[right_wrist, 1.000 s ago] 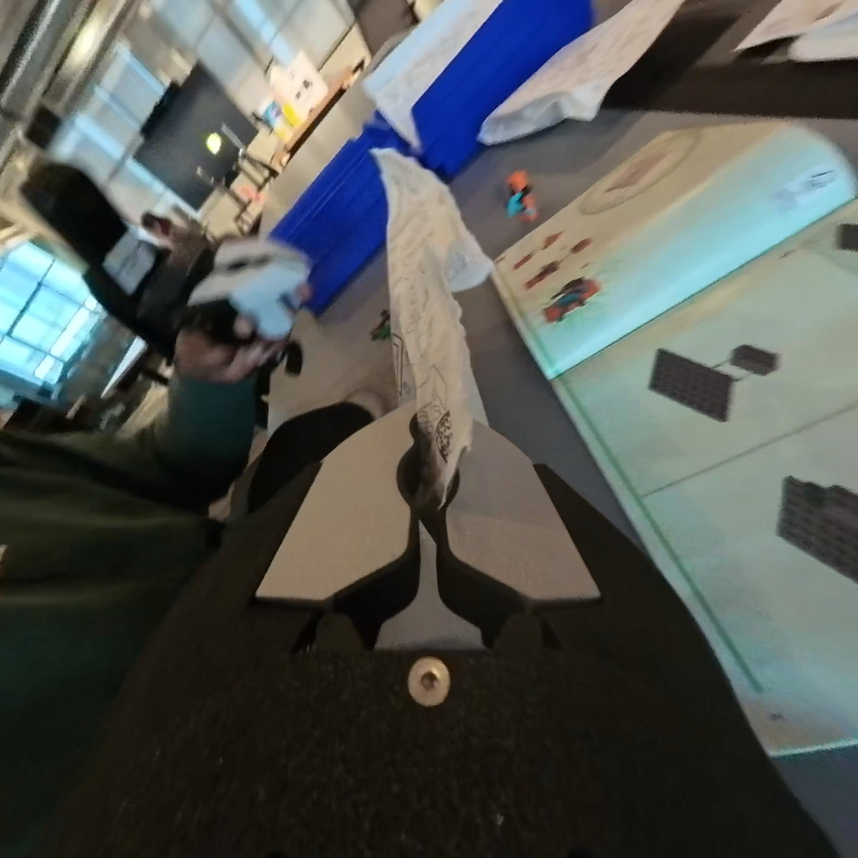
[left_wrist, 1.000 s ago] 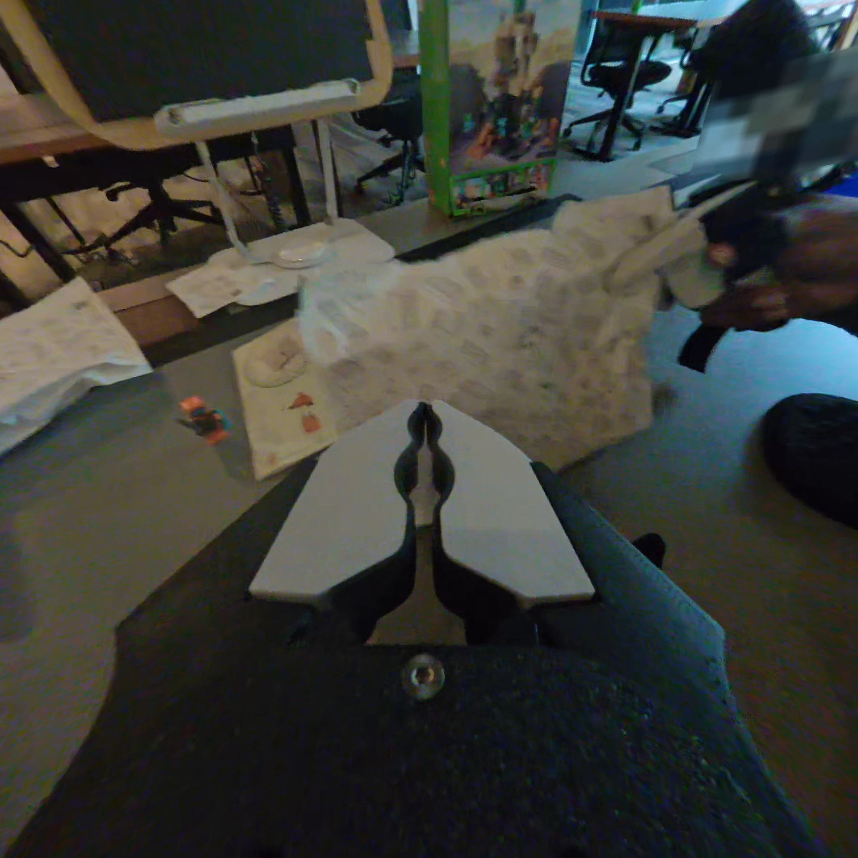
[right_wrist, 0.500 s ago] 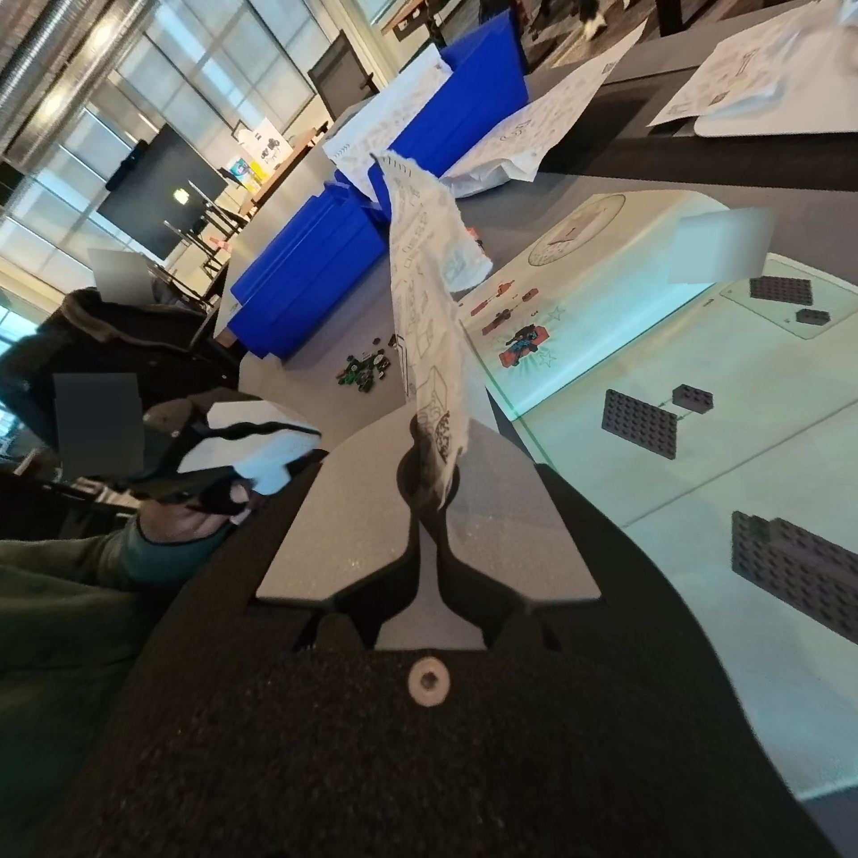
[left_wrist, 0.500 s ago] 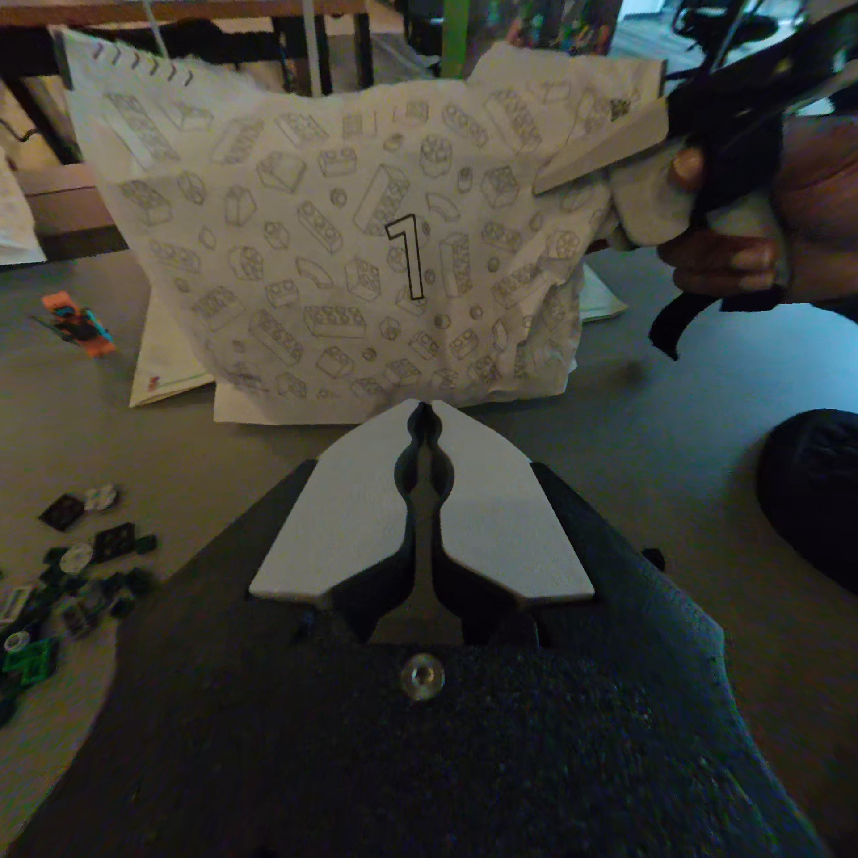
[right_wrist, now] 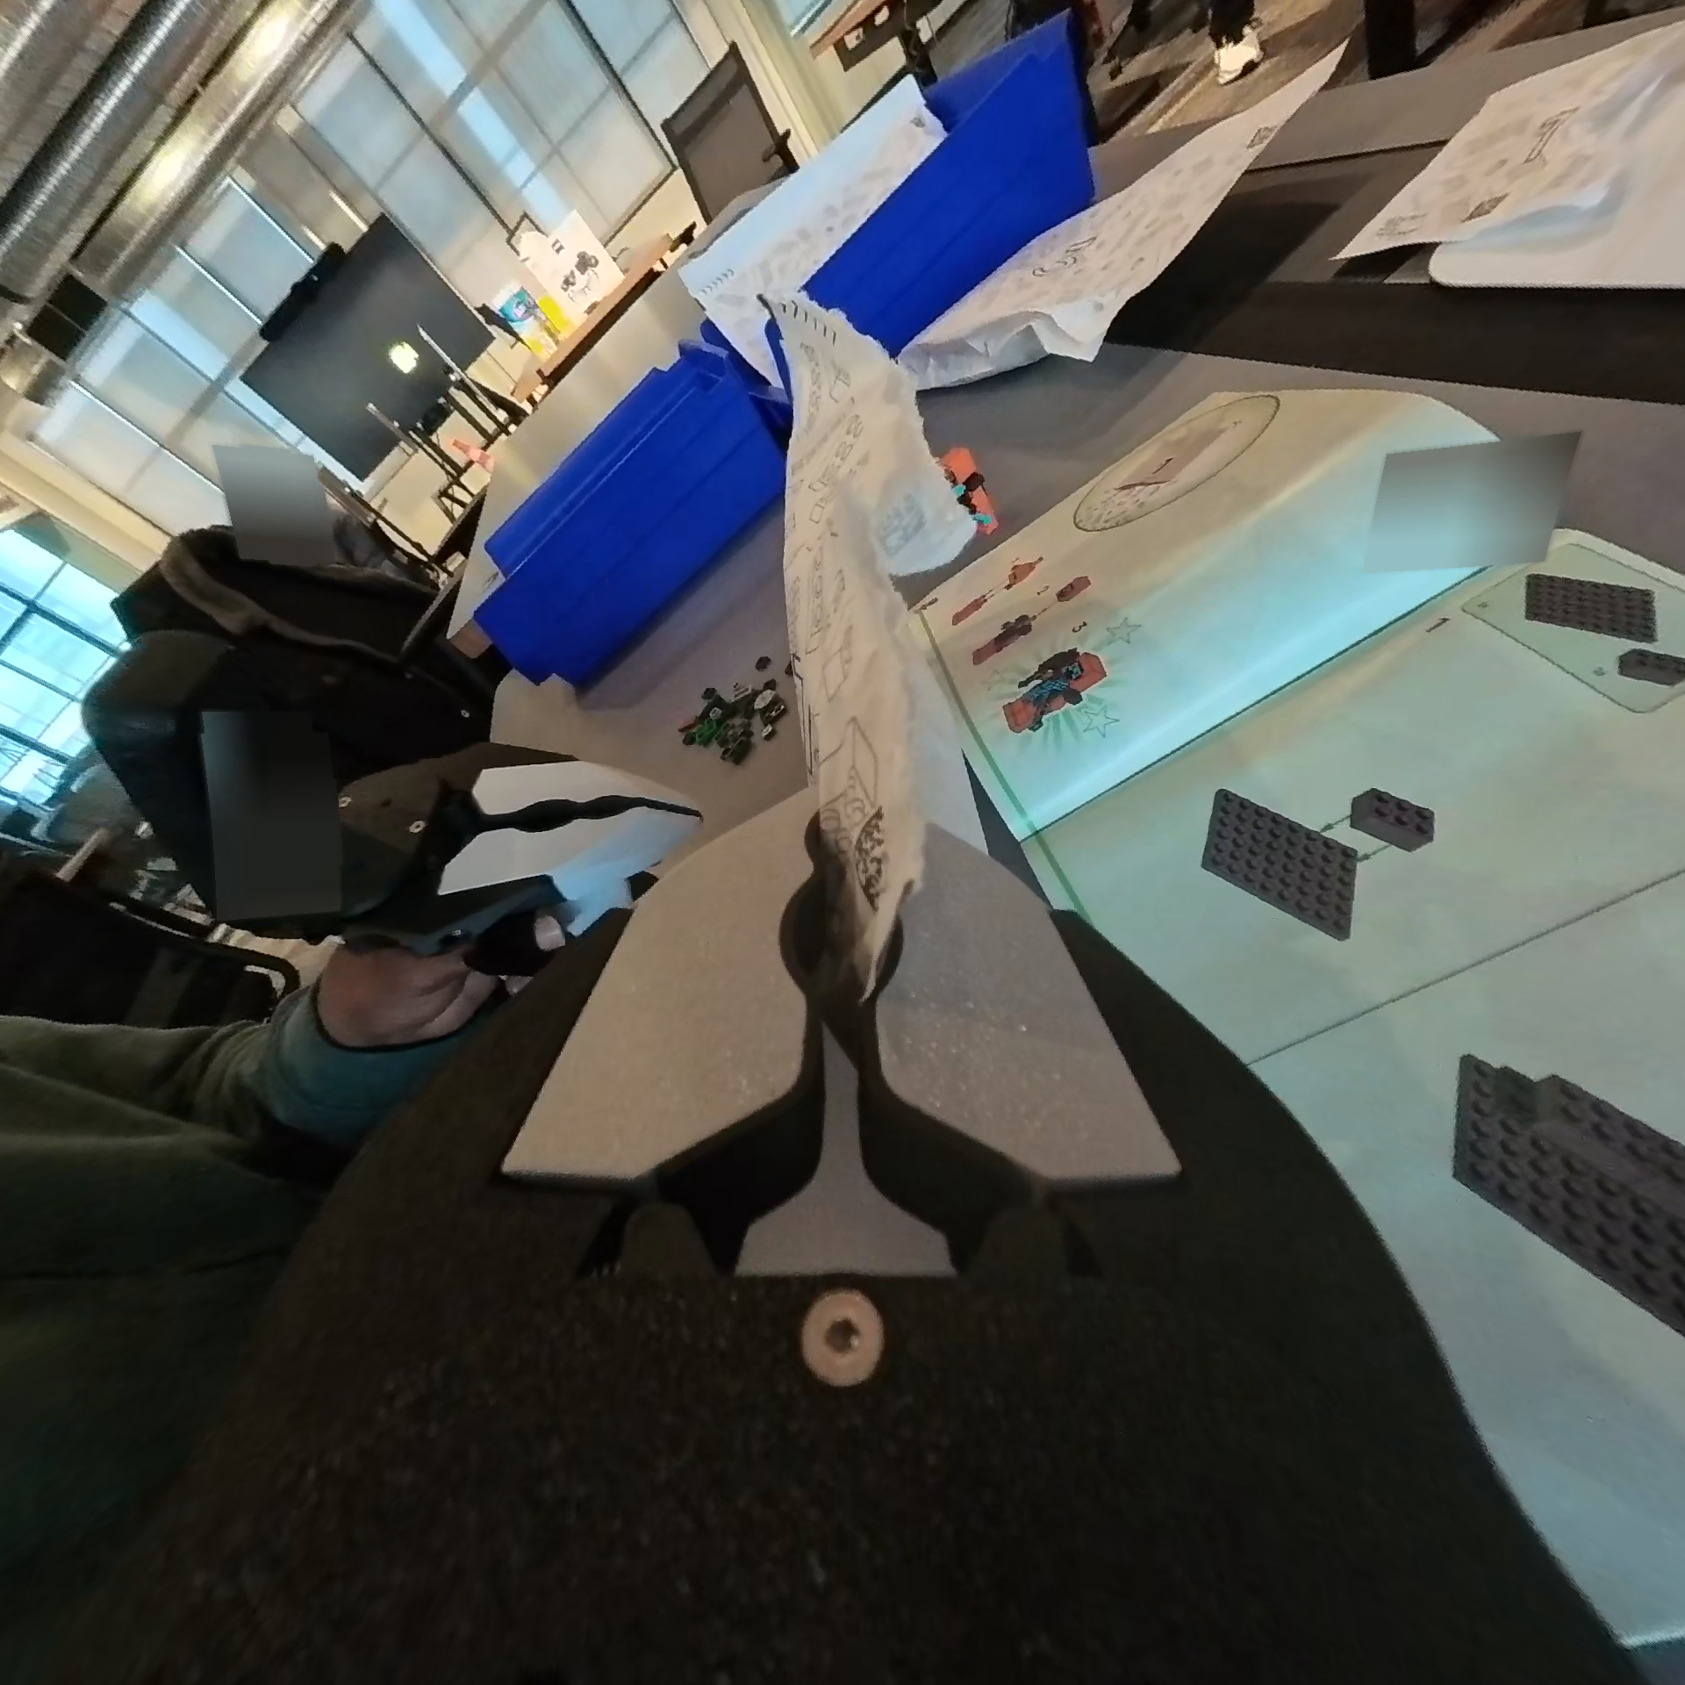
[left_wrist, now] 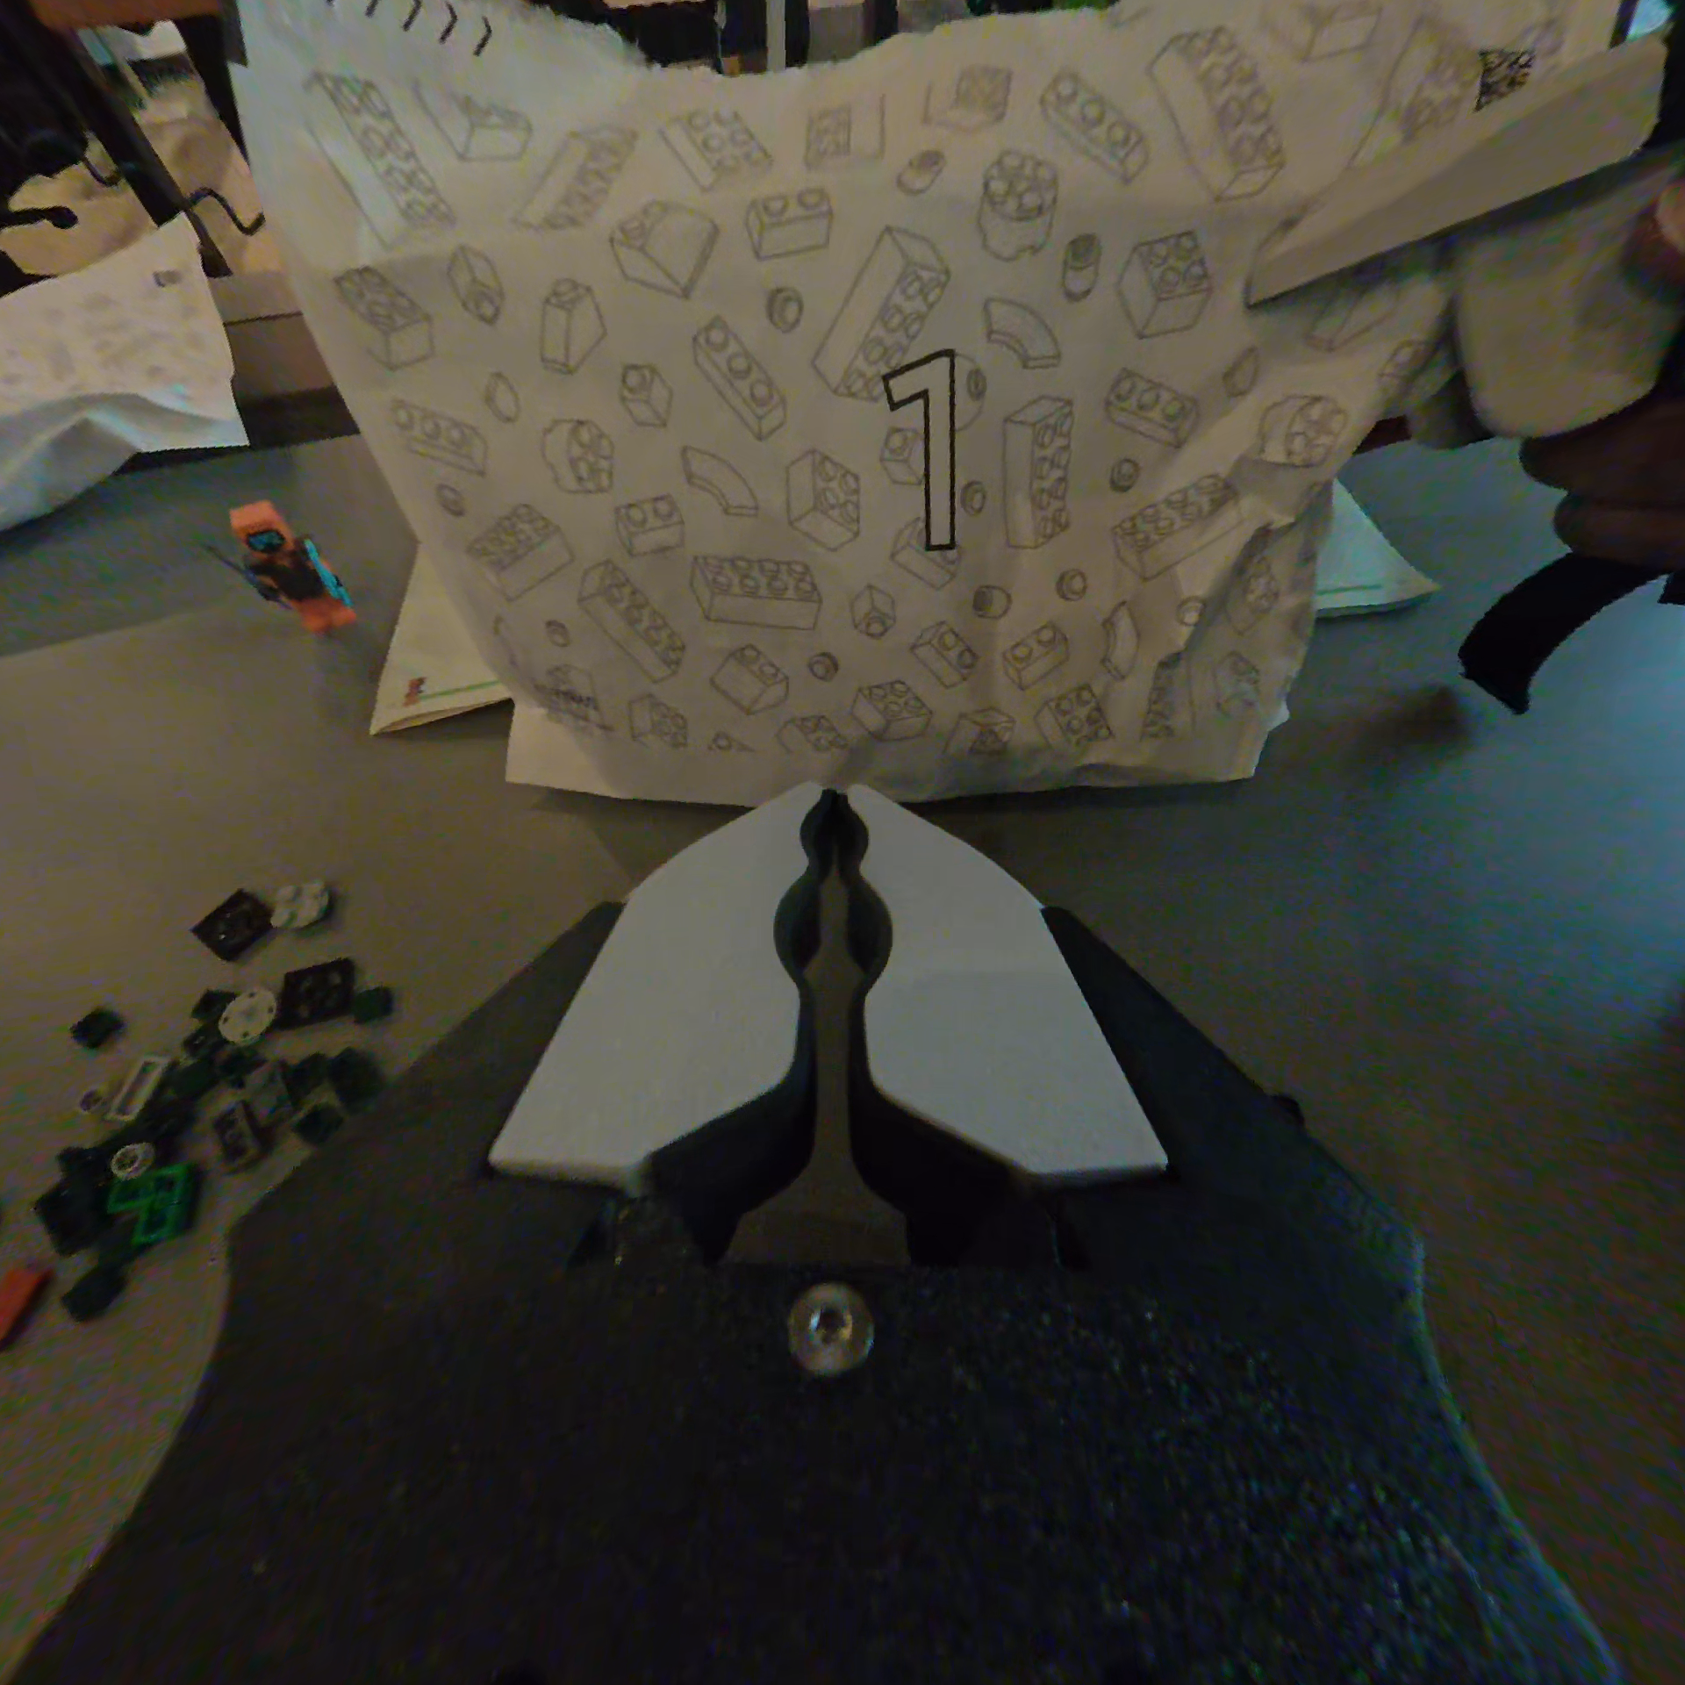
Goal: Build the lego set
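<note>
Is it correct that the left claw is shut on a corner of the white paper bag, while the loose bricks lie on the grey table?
Not quite. The right claw pinches the bag's corner, as the right wrist view shows. The left claw is shut on nothing, just short of the bag's lower edge. The loose bricks do lie on the grey table.

Grey table (left_wrist: 1368,957) bears loose bricks (left_wrist: 182,1076), booklet (right_wrist: 1322,729), minifigure (left_wrist: 290,570).

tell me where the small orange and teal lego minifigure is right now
In the left wrist view the small orange and teal lego minifigure stands on the grey table, left of the white paper bag, beyond the loose dark bricks.
</note>
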The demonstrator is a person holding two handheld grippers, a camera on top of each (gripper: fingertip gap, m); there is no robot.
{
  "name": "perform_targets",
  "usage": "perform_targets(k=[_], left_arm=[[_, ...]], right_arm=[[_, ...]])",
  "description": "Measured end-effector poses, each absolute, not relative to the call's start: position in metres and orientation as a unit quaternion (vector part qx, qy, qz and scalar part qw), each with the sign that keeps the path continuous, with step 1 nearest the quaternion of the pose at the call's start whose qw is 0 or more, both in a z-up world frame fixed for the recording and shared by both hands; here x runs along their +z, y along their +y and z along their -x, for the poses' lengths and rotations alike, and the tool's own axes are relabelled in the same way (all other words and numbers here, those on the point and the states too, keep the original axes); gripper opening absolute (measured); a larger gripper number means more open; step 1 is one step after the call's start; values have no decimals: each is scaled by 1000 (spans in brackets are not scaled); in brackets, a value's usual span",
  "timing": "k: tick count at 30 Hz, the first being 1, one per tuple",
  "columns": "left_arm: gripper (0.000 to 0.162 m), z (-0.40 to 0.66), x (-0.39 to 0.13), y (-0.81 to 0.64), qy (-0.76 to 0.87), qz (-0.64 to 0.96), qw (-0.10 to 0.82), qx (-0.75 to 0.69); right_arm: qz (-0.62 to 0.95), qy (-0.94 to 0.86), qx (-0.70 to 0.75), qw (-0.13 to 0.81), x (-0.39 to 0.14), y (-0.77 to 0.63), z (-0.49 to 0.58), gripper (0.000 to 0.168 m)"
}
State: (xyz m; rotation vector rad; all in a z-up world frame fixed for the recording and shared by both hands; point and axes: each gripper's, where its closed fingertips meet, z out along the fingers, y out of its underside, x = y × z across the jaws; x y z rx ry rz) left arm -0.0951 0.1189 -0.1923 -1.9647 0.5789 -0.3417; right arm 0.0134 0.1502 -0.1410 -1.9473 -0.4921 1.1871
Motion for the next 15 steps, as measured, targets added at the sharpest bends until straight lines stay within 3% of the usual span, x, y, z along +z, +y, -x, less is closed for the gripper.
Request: perform_targets(k=[15], left_arm=[[0, 96, -189, 117, 253, 810, 511, -137]], right_arm=[[762, -200, 475, 392, -141, 150, -13, 0]])
